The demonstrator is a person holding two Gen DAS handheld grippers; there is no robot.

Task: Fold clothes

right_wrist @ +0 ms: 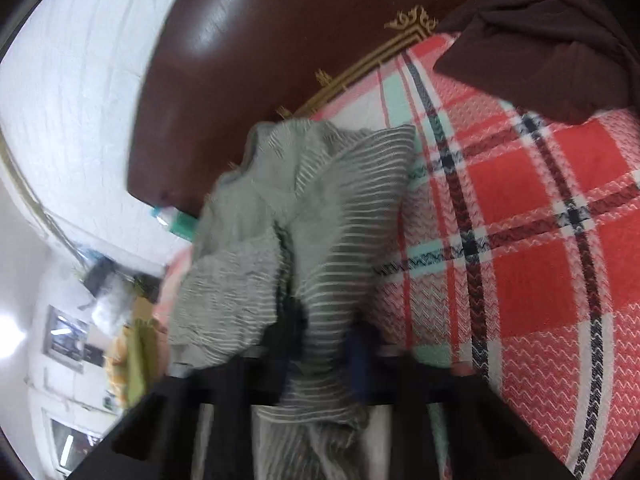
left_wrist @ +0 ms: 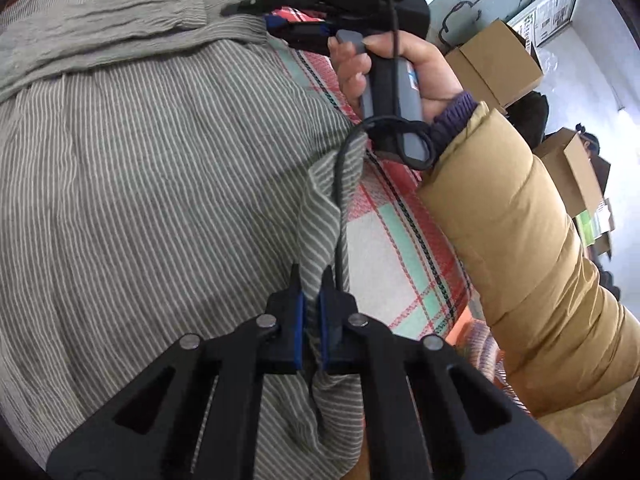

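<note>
A red, white and mint plaid bed blanket [right_wrist: 540, 208] carries the grey-green, white-striped shirt [left_wrist: 152, 184], spread toward 9 o'clock. Brown cardboard boxes [left_wrist: 496, 60] stand at 2 o'clock. Left gripper [left_wrist: 311, 300] and right gripper [right_wrist: 324, 344] jaws each pinch shirt folds.

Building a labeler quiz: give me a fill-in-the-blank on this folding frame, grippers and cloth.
1. The left gripper is shut on the grey ____ shirt.
2. The right gripper grips the ____ shirt.
3. The shirt lies on a red ____ blanket.
4. The person's sleeve is ____ coloured.

Missing words: striped; same; plaid; tan
</note>
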